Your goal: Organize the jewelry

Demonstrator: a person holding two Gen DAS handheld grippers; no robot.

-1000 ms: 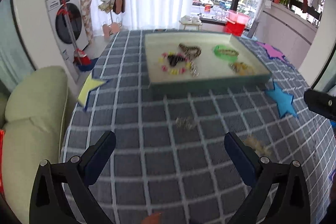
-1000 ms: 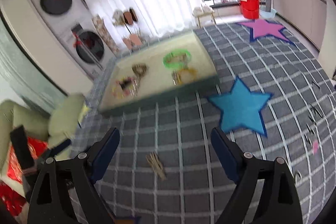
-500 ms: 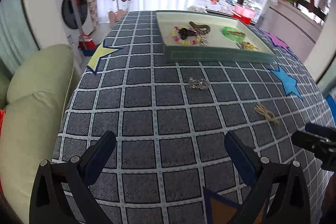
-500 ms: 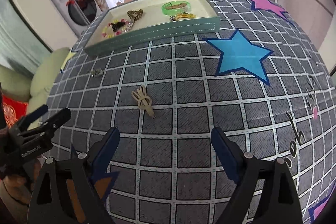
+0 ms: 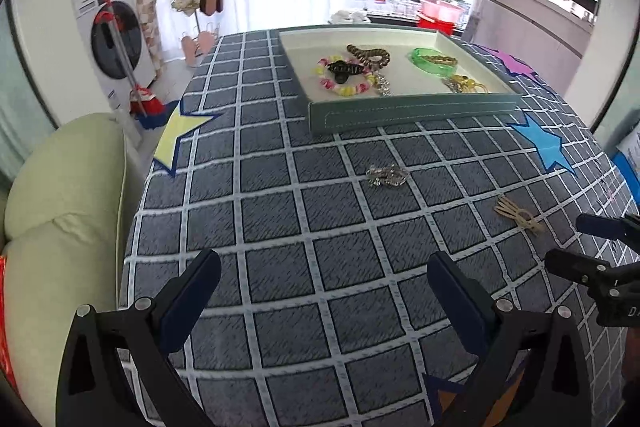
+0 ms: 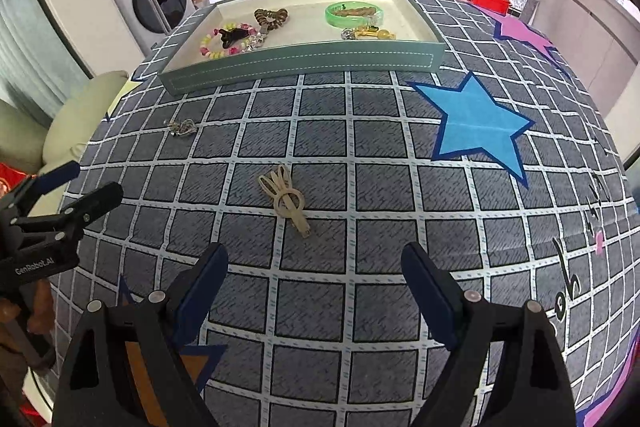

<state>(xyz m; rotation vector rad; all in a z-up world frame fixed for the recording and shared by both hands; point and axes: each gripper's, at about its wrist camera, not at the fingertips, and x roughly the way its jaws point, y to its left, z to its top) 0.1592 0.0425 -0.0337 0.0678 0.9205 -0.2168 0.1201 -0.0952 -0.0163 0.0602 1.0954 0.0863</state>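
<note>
Right gripper (image 6: 314, 267): nearest the lens, its jaws stand spread wide with nothing between them, tilted down at the cloth; this looks like a ready stance for a small flat piece just ahead
Left gripper (image 5: 324, 285): likewise spread and empty, hovering over bare cloth near the table's edge, probably waiting its turn for the piece in front of it
Beige hair clip (image 6: 285, 199): lies flat on the checked tablecloth (image 6: 360, 307) just beyond the right gripper's fingertips, roughly centred between them, so it seems the next thing to be picked
Silver chain piece (image 5: 387, 175): a tangled little heap on the cloth, further out, between the left gripper and the tray, apart from the clip
Tray (image 6: 304, 63): green-walled with a pale floor, sits at the far side of the table; its low wall makes it an easy drop place from above
Sorted pieces: a bead bracelet (image 6: 218, 41) with a black claw clip on it, a brown coil hair tie (image 6: 271, 15), a green bangle (image 6: 354, 14) and a yellow charm piece (image 6: 370, 33) already lie inside
Judgement: two loose pieces remain outside the tray
</note>
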